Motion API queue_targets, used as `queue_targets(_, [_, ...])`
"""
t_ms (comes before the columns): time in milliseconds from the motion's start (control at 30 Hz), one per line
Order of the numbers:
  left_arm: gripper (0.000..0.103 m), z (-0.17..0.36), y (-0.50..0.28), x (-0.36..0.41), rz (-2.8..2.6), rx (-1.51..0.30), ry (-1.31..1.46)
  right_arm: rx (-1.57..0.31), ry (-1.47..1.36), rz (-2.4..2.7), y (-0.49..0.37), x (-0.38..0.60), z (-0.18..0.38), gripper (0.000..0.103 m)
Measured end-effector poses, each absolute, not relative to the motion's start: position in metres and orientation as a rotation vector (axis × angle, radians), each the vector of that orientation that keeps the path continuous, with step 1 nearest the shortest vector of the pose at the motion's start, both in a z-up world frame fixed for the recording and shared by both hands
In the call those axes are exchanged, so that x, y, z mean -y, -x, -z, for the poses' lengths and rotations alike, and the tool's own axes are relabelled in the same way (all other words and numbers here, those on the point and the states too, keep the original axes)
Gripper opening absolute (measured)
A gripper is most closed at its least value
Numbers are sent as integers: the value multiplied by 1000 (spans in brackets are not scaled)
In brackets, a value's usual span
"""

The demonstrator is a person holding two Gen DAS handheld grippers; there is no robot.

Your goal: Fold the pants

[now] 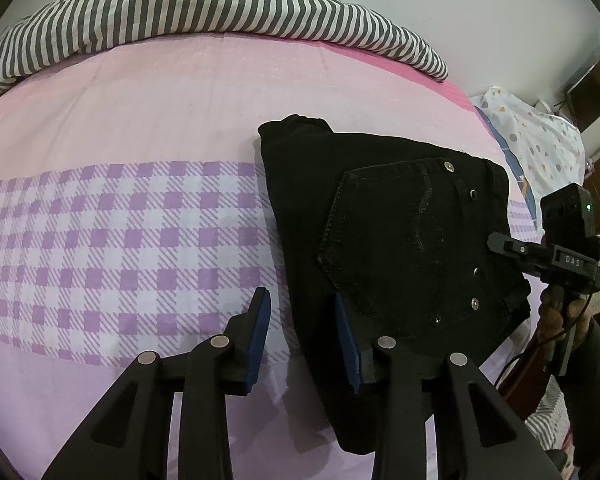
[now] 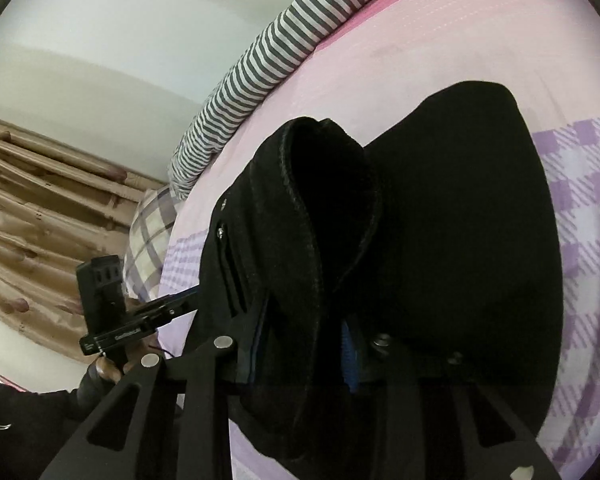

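Black pants [image 1: 388, 240] lie folded in a compact stack on the pink and purple checked bedsheet [image 1: 120, 240], back pocket with rivets facing up. My left gripper [image 1: 304, 320] is open; its right finger rests on the near left edge of the pants, its left finger over the sheet. My right gripper [image 1: 500, 244] reaches the stack's right edge. In the right wrist view the pants [image 2: 440, 240] fill the frame and my right gripper [image 2: 304, 344] is shut on the thick waistband edge, blue pads [image 2: 350, 360] partly hidden by cloth.
A grey and white striped blanket [image 1: 220, 8] runs along the bed's far edge. A patterned pillow [image 1: 536, 136] lies at the right. A checked pillow [image 2: 152, 236] and brown curtains [image 2: 32, 208] show in the right wrist view.
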State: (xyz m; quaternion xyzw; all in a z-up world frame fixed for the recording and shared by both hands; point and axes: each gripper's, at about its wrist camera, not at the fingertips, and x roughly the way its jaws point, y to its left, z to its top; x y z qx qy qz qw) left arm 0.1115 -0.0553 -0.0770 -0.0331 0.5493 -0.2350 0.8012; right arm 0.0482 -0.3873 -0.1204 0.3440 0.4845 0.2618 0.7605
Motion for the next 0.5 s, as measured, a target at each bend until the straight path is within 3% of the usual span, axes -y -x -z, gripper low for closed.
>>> queue_targets(233, [35,77,-111,57,485,-1175,60,-1026,-734,-400,-38,372,100,15])
queue_targets(500, [35,62,-108,57,490,-1145,62,-973,-696,-276,-23,358,41,11])
